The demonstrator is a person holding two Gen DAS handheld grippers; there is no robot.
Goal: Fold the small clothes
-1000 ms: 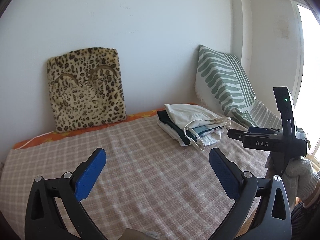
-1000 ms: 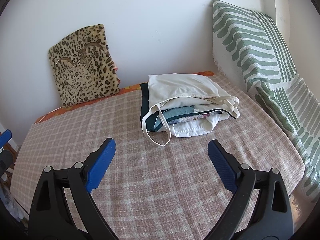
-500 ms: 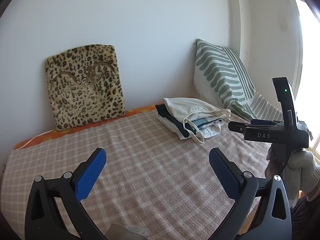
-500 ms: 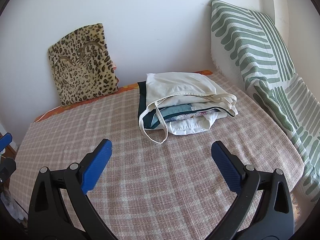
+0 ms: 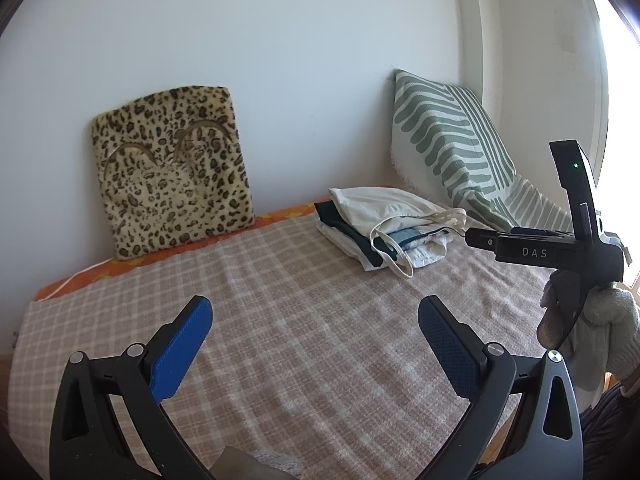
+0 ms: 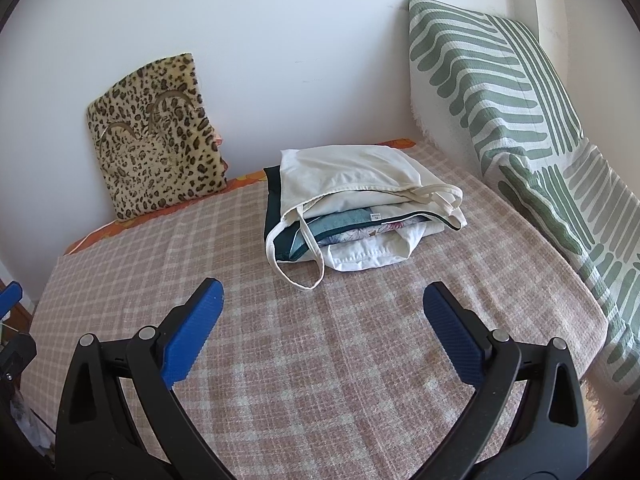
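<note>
Clothes pile (image 6: 360,216) near bed's (image 6: 320,360) back edge, right of centre. Soft, light, limp; likely best pinched at hems or corners. Left tongs (image 5: 316,344) and right tongs (image 6: 322,332) spread, empty.

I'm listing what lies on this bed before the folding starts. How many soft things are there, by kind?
Cushions: 2, a leopard-print cushion and a green-striped cushion, both leaning on walls.
Cloth bags: 1, a cream tote bag on top of the pile.
Piles of folded clothes: 1, the clothes pile.
Blankets: 1, the checked blanket.
Total: 5.
</note>
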